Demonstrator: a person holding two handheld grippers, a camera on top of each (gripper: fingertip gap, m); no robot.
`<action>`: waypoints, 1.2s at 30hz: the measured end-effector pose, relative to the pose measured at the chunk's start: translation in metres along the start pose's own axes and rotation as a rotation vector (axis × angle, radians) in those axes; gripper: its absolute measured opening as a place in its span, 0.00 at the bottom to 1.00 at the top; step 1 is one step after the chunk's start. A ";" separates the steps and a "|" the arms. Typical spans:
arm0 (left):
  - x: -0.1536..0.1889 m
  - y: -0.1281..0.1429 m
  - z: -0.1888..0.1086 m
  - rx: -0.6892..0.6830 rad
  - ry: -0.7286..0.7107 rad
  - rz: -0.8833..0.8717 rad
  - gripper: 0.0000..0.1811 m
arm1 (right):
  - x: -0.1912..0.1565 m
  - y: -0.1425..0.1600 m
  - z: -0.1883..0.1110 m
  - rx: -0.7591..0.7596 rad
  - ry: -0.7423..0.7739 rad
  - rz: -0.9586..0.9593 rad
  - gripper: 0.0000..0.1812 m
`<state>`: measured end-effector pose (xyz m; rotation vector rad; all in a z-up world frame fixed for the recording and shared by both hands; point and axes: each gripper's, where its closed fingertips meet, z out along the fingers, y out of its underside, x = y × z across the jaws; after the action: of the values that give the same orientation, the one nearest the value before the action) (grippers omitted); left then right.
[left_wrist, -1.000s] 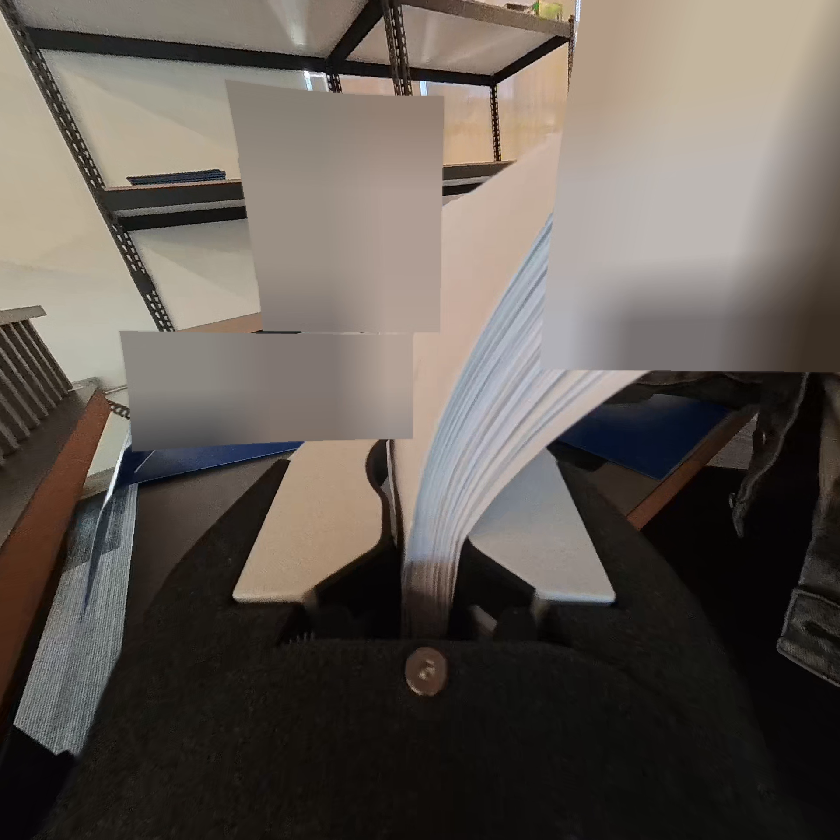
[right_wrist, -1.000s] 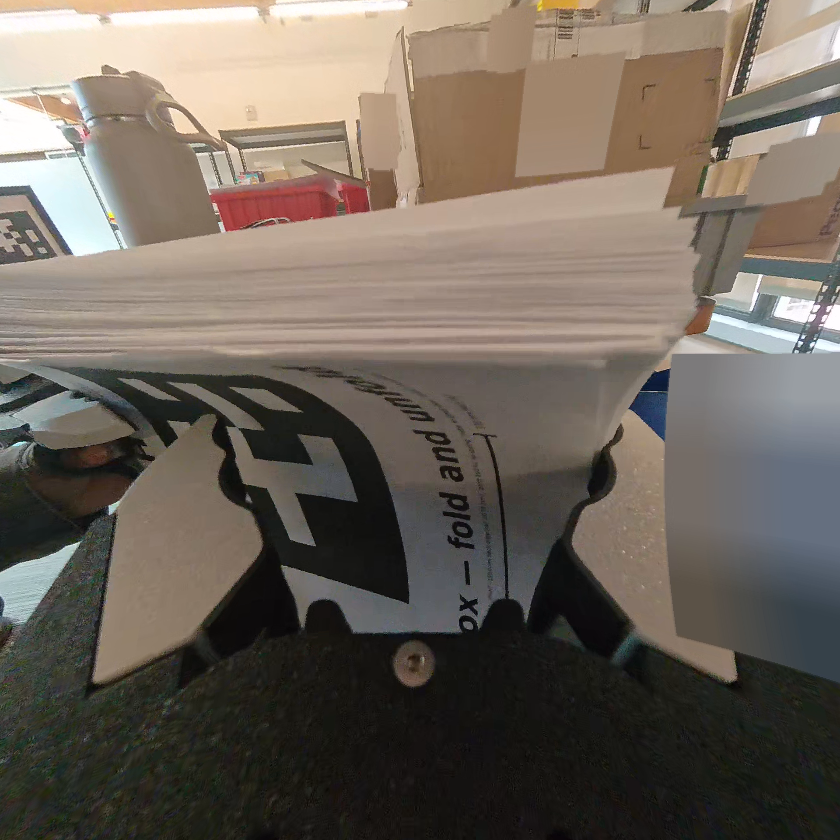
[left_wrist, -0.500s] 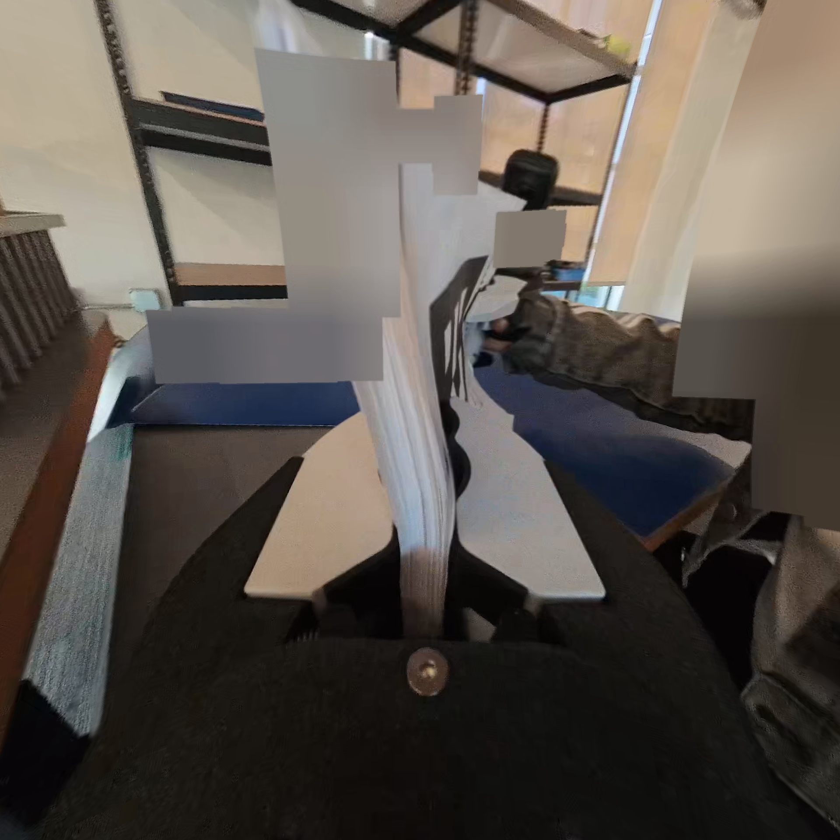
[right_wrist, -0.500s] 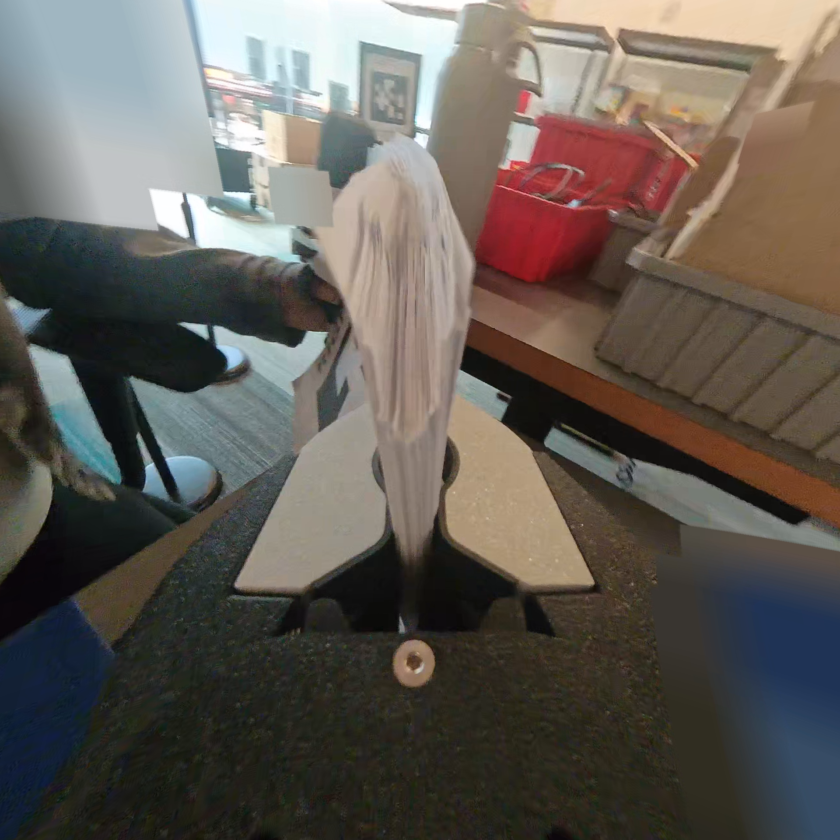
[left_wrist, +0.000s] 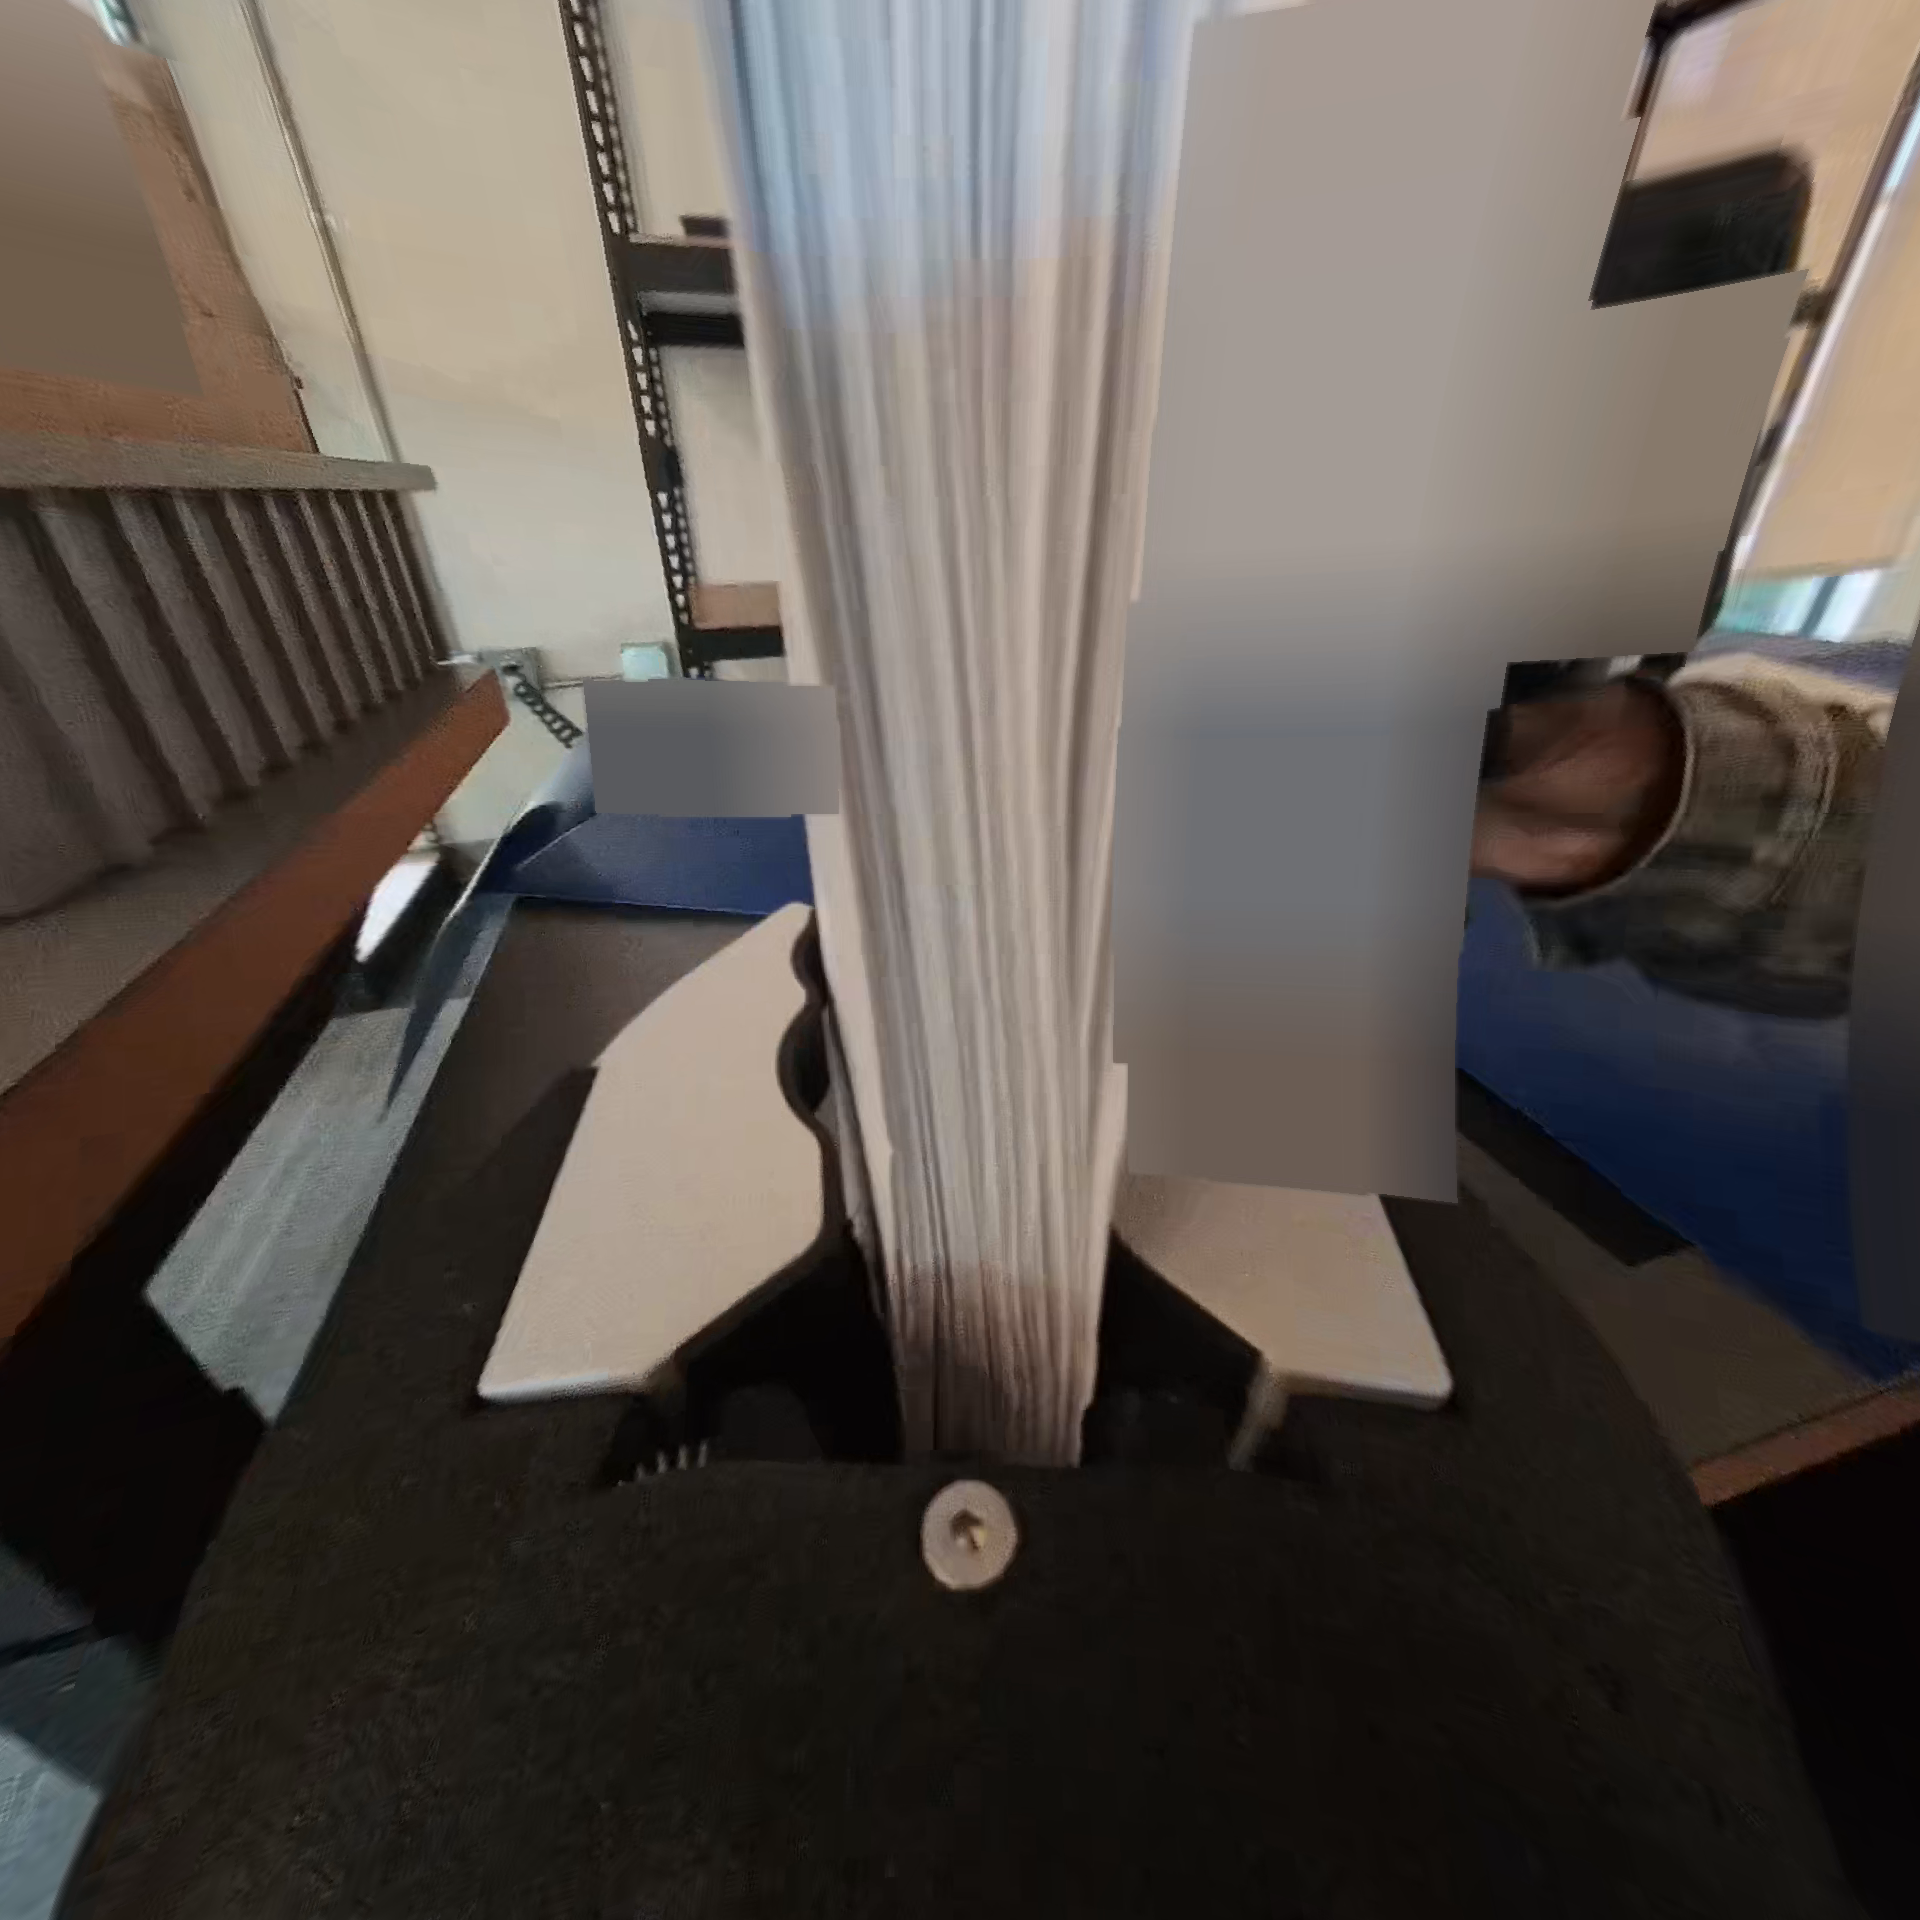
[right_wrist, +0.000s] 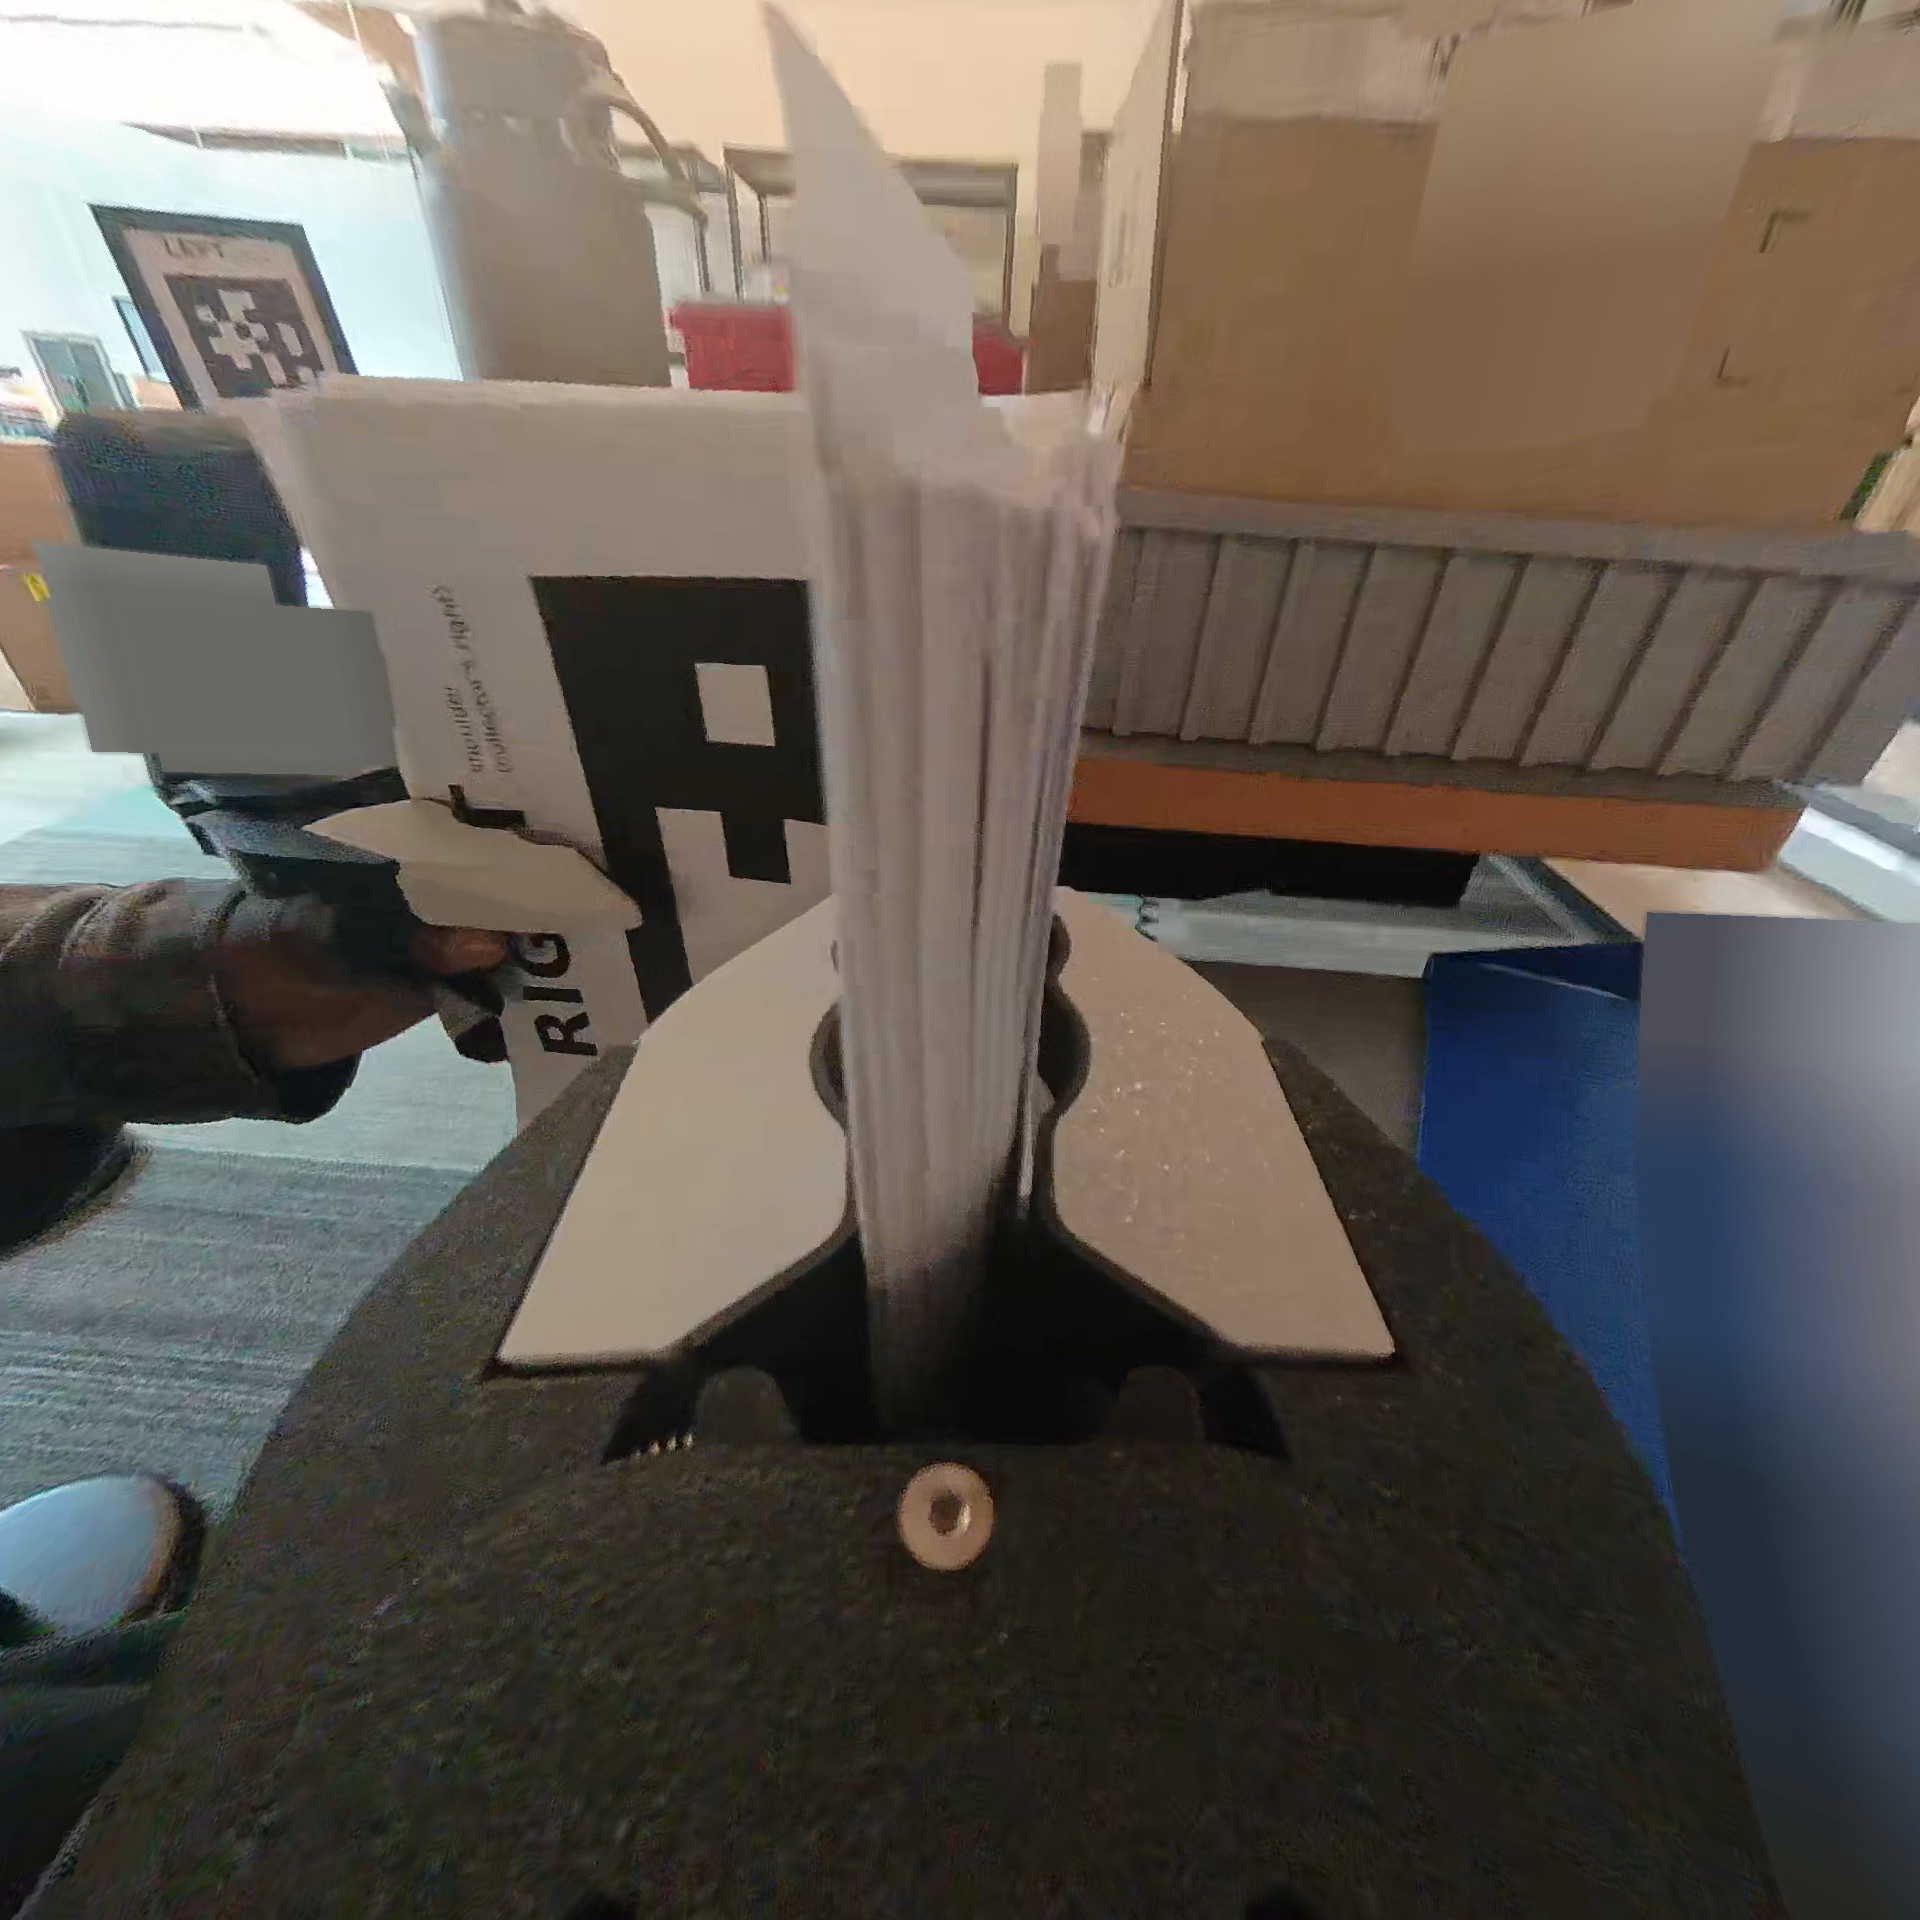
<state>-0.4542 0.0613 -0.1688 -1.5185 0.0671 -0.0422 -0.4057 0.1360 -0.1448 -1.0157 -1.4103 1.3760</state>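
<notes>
A thick stack of white paper (left_wrist: 966, 727) stands edge-on between the fingers of my left gripper (left_wrist: 966, 987), which is shut on it. My right gripper (right_wrist: 945, 935) is shut on the same stack (right_wrist: 956, 779), which also stands edge-on here. The stack's outer sheet (right_wrist: 675, 727) bears a black-and-white square pattern. In the right wrist view the left gripper (right_wrist: 499, 883), held by a sleeved hand (right_wrist: 312, 987), grips the stack's far end. In the left wrist view a sleeved hand (left_wrist: 1579, 790) shows at the right.
A grey ribbed bin (left_wrist: 208, 675) sits on a brown shelf at left, and also shows in the right wrist view (right_wrist: 1455, 675) under cardboard boxes (right_wrist: 1455, 312). A blue folder (right_wrist: 1527, 1091) lies on the table. A grey bottle (right_wrist: 540, 260), red crate (right_wrist: 727, 343) and metal shelving (left_wrist: 644, 312) stand behind.
The right gripper, open under the flat stack a second ago, has shut on it. Both grippers have turned, and the stack has gone from bent and flat to upright and edge-on.
</notes>
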 end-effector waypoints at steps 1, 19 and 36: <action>-0.004 -0.001 0.000 0.004 0.008 -0.052 0.30 | -0.001 0.000 -0.001 0.024 -0.004 -0.002 0.17; -0.008 -0.061 -0.002 -0.353 0.359 0.097 0.09 | 0.011 -0.117 -0.029 -0.256 -0.147 -0.475 0.58; -0.009 -0.116 0.029 -0.908 0.560 0.181 0.08 | 0.005 -0.109 0.007 -0.363 -0.322 -0.241 0.60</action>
<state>-0.4593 0.0846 -0.0511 -2.3564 0.7541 -0.3268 -0.4105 0.1343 -0.0355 -0.8335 -2.0071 1.1641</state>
